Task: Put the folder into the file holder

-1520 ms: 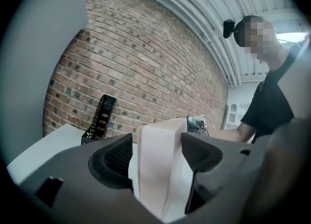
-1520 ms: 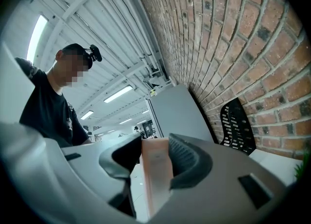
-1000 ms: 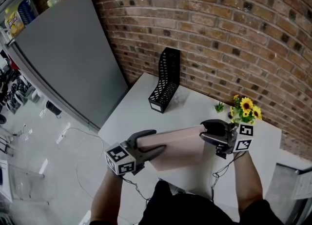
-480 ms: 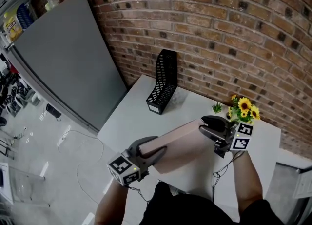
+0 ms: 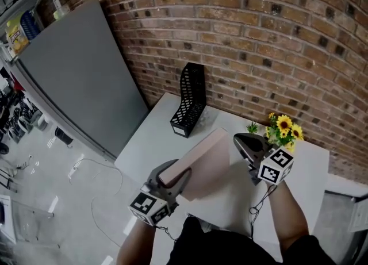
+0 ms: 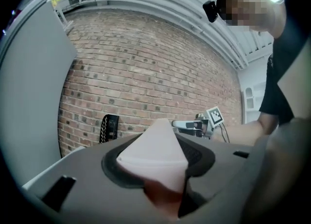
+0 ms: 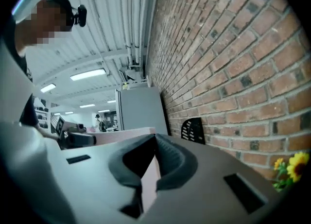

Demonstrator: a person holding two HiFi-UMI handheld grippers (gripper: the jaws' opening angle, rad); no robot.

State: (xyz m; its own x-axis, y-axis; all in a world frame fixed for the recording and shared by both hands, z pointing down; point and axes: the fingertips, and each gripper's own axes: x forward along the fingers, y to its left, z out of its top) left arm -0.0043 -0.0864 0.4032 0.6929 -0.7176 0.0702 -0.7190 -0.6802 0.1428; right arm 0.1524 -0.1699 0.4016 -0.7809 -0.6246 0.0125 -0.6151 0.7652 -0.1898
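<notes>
Head view, centre: the folder [image 5: 202,163], a thin, flat, pale pink rectangle, hangs tilted above the white table [image 5: 150,134], its far corner raised. The left gripper [image 5: 175,175], whose jaws have just been closing, clamps the near lower-left corner. The right gripper [image 5: 238,140] pinches the right edge, jaws together on it. The black mesh file holder [image 5: 190,102] stands upright at upper centre, well apart.

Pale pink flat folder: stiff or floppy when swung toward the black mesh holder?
Probably fairly stiff: the pale pink flat folder shows no sag in mid-air. Likely thin and light: the right claw is almost fully shut on its edge. Its smooth faces might slip.
</notes>
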